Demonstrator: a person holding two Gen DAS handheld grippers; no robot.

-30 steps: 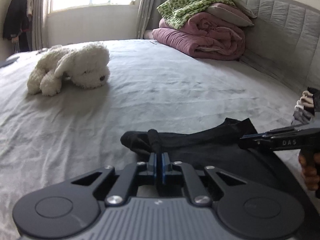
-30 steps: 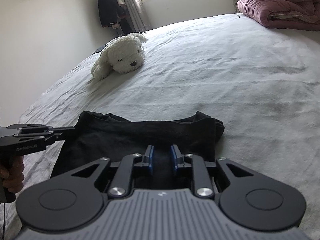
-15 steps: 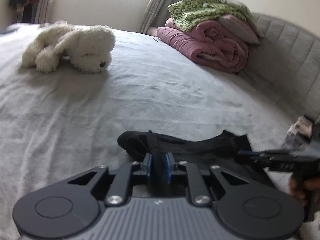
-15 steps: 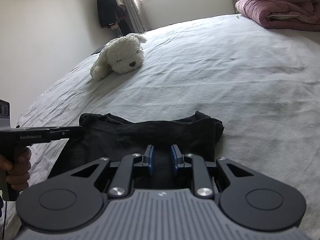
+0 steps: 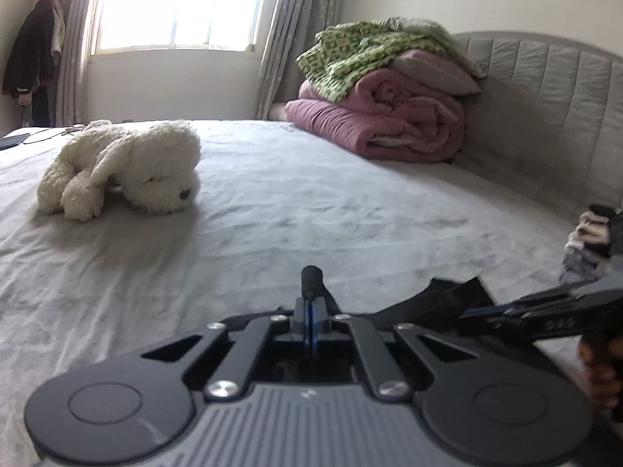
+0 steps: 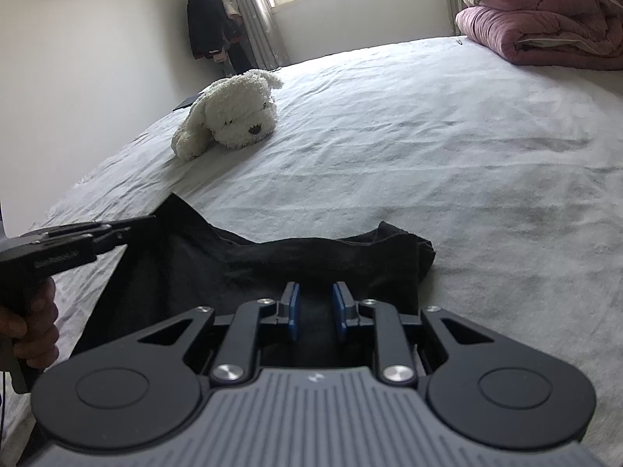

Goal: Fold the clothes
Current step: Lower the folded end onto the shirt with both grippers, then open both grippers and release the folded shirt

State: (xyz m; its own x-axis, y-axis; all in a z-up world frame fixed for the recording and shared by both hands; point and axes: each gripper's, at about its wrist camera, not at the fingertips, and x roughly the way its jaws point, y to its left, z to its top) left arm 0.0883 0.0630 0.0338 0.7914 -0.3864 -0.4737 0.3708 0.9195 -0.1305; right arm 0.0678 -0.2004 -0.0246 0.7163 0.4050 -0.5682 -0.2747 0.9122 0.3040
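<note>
Nearest the cameras, left gripper (image 5: 310, 311) clenched on a raised corner of the black garment (image 6: 218, 268), right gripper (image 6: 314, 305) released over its middle, garment spread on the grey bed (image 6: 447, 163), white plush dog (image 6: 233, 113) beyond, folded pink quilt (image 5: 385, 124) farthest by headboard.
</note>
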